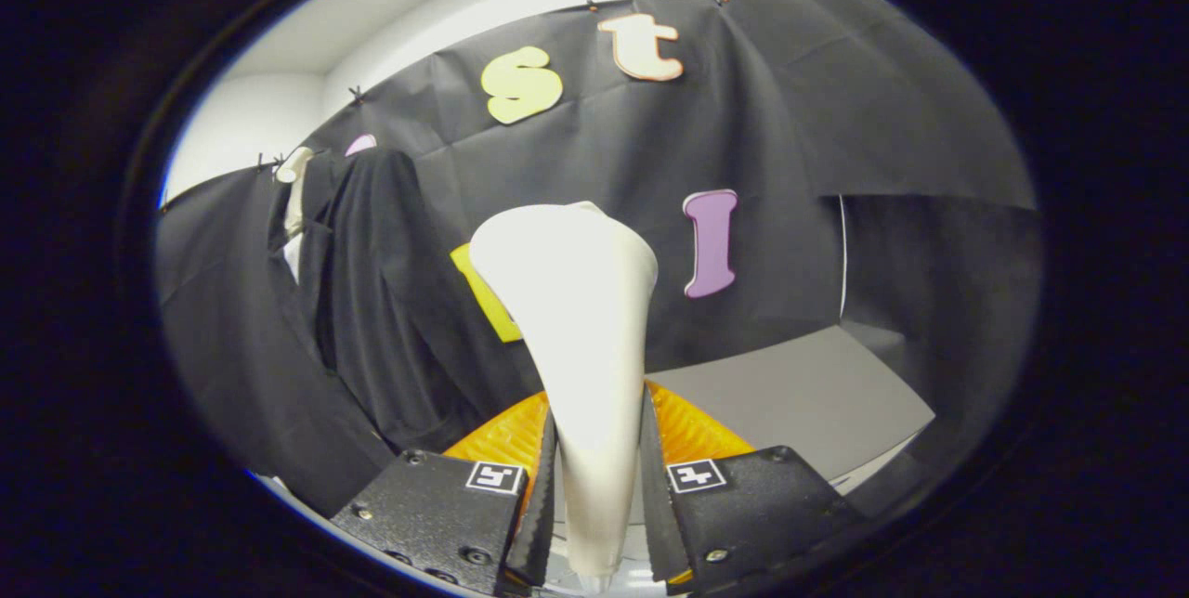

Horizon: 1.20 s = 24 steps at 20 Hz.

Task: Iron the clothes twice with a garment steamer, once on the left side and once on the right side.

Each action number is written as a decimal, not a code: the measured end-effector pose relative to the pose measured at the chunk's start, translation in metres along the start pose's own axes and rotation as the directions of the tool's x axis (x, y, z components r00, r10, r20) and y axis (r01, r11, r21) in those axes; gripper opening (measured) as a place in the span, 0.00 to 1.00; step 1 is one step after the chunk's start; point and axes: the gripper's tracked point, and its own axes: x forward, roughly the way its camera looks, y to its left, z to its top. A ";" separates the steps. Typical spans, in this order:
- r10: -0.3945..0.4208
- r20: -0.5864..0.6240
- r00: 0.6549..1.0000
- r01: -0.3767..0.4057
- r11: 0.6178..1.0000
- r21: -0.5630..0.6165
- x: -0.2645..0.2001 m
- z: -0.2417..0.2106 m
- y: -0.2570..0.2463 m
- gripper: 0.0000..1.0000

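My gripper [597,477] is shut on the handle of a white garment steamer [581,319], both fingers pressing its narrow lower part. The steamer stands upright between the fingers, and its wide head rises above them. A black garment [385,292] hangs on a pale hanger [293,173] against the booth's cloth wall, beyond the fingers and to the left of the steamer. The steamer head is apart from the garment, with a gap of wall cloth between them.
A grey tabletop [799,394] lies beyond the fingers to the right, with its edge near the right finger. The black cloth wall closes the booth behind and on both sides. A white ceiling shows above the cloth.
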 end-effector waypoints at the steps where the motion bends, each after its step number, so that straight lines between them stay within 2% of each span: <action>1: -0.004 0.022 1.000 0.004 1.000 -0.015 -0.009 0.008 0.014 0.43; 9: 0.004 0.153 0.988 0.021 0.986 -0.163 -0.019 0.062 0.141 0.43; 15: 0.013 0.209 0.978 0.048 0.958 -0.283 0.000 0.077 0.222 0.43; 24: -0.060 0.184 0.981 0.125 0.923 -0.364 0.043 0.060 0.258 0.43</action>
